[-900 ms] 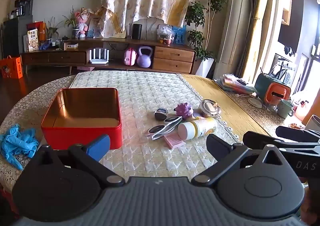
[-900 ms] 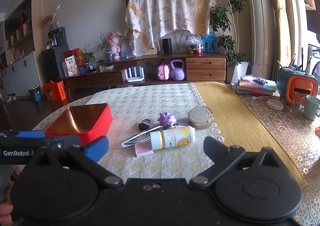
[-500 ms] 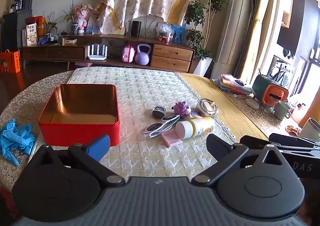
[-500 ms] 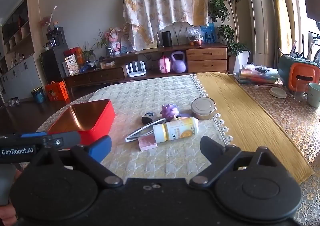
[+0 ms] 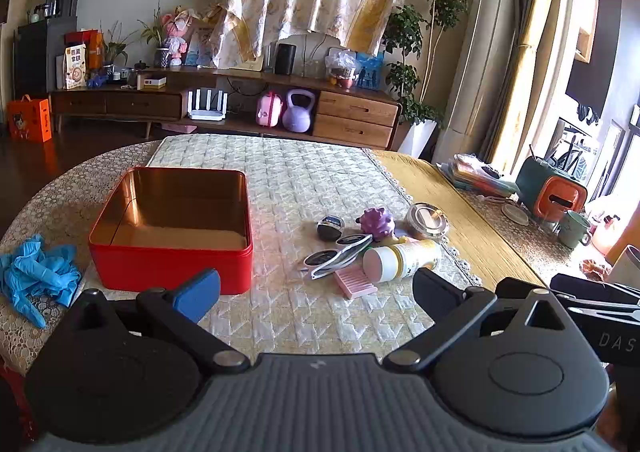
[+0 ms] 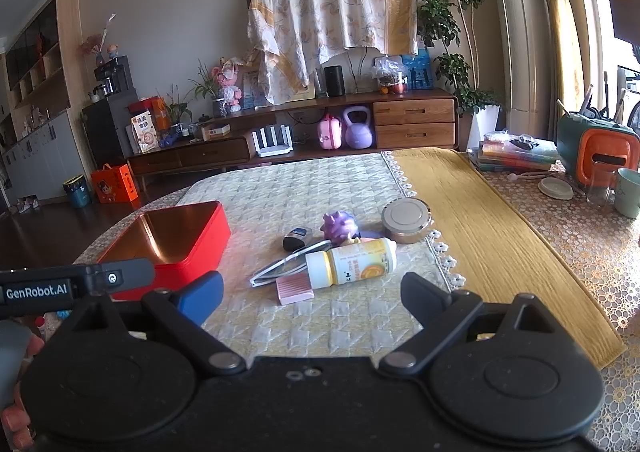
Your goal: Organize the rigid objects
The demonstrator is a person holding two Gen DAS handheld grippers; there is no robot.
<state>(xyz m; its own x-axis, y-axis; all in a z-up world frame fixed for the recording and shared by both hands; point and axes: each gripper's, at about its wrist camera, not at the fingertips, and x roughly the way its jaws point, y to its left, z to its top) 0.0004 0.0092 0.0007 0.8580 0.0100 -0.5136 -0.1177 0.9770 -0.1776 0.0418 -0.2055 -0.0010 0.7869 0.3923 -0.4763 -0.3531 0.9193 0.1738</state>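
A red tin is sitting open and empty on the quilted mat, its gold inside showing; to its right a cluster is lying close together — white bottle on its side, folded sunglasses, pink comb, purple spiky toy, round metal tin, and a small dark object, perhaps a case.

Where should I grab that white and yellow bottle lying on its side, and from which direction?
Grip the bottle across the middle of its round body, coming from above with the open right gripper. It lies crosswise, with the sunglasses and pink comb crowding its cap end.
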